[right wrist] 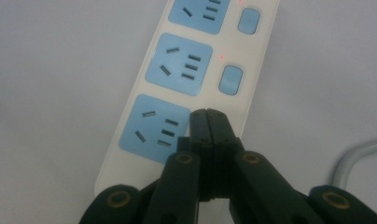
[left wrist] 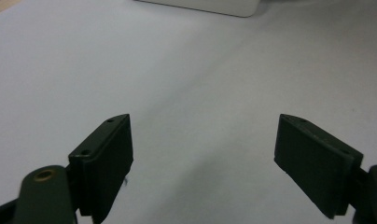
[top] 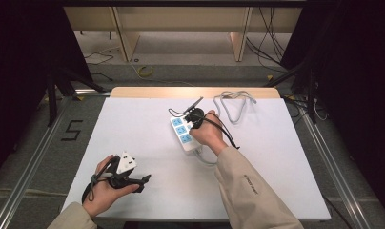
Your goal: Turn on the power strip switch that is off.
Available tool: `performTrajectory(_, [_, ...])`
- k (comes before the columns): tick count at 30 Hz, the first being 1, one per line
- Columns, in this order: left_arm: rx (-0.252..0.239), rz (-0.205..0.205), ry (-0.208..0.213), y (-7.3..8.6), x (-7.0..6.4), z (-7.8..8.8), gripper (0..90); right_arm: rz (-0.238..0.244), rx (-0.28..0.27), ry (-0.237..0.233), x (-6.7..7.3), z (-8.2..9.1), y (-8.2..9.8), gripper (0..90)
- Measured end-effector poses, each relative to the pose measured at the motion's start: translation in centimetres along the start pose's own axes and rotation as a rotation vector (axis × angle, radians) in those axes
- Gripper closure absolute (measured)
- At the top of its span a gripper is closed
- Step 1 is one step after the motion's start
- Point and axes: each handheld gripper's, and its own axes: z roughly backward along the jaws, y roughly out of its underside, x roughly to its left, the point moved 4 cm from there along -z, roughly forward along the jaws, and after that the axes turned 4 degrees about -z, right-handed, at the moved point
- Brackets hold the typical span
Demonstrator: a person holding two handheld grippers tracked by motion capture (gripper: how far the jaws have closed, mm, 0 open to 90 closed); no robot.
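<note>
I had the right tongs [right wrist: 208, 114] clenched tight with nothing between them, their joined tips resting on the power strip [top: 185, 133] at the spot beside its nearest blue socket [right wrist: 154, 128] where a switch button would sit; the two farther buttons [right wrist: 230, 80] each showed a small red light. The strip lay near the middle of the desk [top: 133, 124], its grey cord [top: 232, 105] looping off toward the far edge. I judged the strip to be a rigid plastic bar, light enough to skate on the smooth white top under a sideways push, so any press had to go straight down. To move it, I would have gripped across its narrow width at the middle, not by the floppy cord. My left tongs [left wrist: 203, 154] stood released over bare desk at the near left, well apart from the strip, free to steady its near end [left wrist: 210, 5].
</note>
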Motion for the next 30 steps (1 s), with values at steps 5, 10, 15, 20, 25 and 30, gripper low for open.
performTrajectory(5, [0.003,-0.003,0.001,0.0,0.0,0.0,19.4,-0.002,-0.016,-0.002,0.0,0.3,0.0,89.5])
performTrajectory(10, [0.003,-0.003,0.001,0.0,0.0,0.0,19.3,-0.004,-0.027,-0.004,-0.2,0.5,0.1,87.1])
performTrajectory(15, [0.005,-0.003,0.001,0.0,0.0,0.0,19.4,-0.002,-0.047,-0.011,-0.1,0.9,0.2,83.2])
performTrajectory(20, [0.006,-0.002,0.000,0.0,0.0,0.0,19.4,0.007,-0.070,-0.020,0.0,1.4,0.4,80.5])
performTrajectory(25, [-0.001,0.006,-0.002,0.0,0.0,0.0,19.4,0.010,-0.087,-0.026,-0.2,1.7,1.0,76.4])
performTrajectory(30, [0.003,0.006,-0.004,0.1,0.1,0.0,19.4,0.029,-0.109,-0.031,-0.2,2.1,1.8,73.5])
